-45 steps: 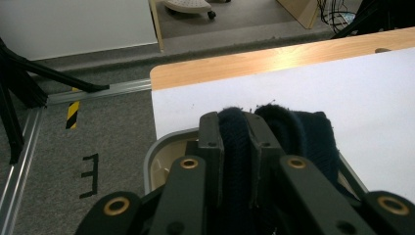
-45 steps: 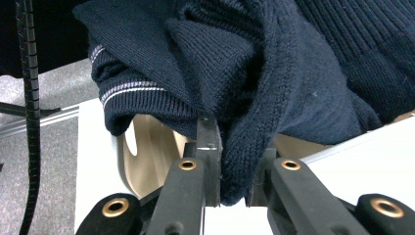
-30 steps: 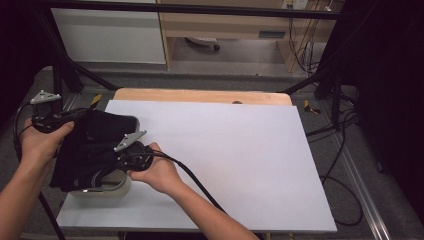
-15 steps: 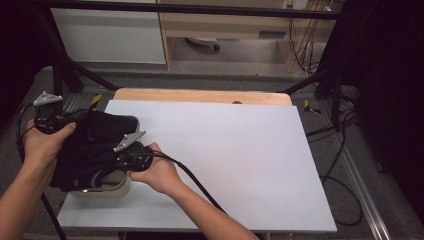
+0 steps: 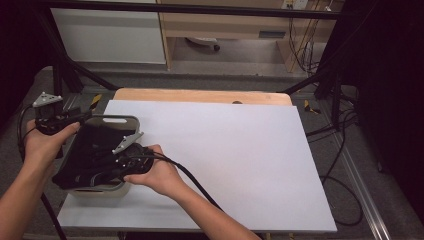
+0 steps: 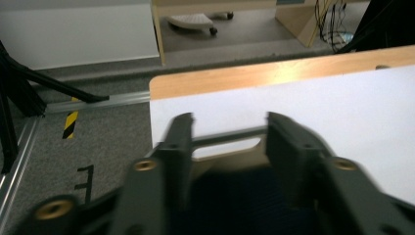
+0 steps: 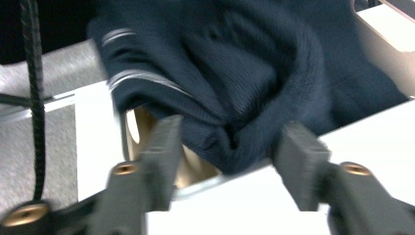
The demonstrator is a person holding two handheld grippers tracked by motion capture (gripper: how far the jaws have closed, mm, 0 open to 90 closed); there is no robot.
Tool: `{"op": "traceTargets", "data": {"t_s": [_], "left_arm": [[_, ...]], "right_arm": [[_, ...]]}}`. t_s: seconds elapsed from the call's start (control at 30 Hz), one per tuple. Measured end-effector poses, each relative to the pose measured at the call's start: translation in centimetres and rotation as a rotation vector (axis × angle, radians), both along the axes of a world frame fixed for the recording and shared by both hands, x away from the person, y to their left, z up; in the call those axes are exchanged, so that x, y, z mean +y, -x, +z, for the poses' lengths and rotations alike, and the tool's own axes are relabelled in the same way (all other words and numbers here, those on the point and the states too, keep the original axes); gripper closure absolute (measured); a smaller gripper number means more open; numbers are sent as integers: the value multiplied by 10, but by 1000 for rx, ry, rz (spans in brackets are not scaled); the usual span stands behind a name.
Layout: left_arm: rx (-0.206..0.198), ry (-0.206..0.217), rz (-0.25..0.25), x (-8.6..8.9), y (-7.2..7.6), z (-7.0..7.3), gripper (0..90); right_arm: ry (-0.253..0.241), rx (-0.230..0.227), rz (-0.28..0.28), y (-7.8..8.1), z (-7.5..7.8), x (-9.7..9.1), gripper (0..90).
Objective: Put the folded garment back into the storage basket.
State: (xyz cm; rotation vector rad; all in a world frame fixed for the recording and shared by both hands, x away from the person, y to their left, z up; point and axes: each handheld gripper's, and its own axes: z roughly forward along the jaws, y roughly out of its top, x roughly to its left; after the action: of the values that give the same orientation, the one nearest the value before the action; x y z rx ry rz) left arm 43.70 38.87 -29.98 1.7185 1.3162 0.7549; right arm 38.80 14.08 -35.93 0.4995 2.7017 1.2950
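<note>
Both tools' jaws just opened, released: one dark garment (image 5: 92,157) dropped into one basket (image 5: 107,120)

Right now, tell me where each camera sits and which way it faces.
High view: above the person's side, looking forward and down on the white table; both forearms enter below.
Left gripper view: rides the left tool, facing the beige plastic basket.
Right gripper view: rides the right tool, facing the dark navy knitted garment.
Shared: basket and garment.
</note>
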Motion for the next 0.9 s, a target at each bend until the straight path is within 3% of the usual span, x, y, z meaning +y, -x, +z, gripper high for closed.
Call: {"op": "traceTargets", "data": {"t_s": [0.1, 0.23, 0.3, 0.4, 0.5, 0.8, 0.9], "left_arm": [[-6, -29, -9, -5, 5, 3, 435], [-10, -34, -12, -14, 13, 8, 369], [-22, -54, -24, -20, 17, 11, 353], [-29, -42, -34, -25, 23, 15, 321], [-26, -56, -44, -31, 30, 18, 283], [-46, -43, -35, -48, 61, 5, 177], [-34, -37, -38, -54, 71, -1, 154]], "right_arm": [[-11, -16, 2, 6, 7, -4, 311], [-11, -37, -6, 12, 16, -11, 238], [-8, -40, -17, 13, 19, -16, 215], [-7, -47, -34, 12, 22, -24, 189], [-12, -46, -55, 10, 25, -34, 174], [-41, -57, -109, 2, 30, -62, 123], [-54, -55, -127, 0, 33, -71, 100]]}}
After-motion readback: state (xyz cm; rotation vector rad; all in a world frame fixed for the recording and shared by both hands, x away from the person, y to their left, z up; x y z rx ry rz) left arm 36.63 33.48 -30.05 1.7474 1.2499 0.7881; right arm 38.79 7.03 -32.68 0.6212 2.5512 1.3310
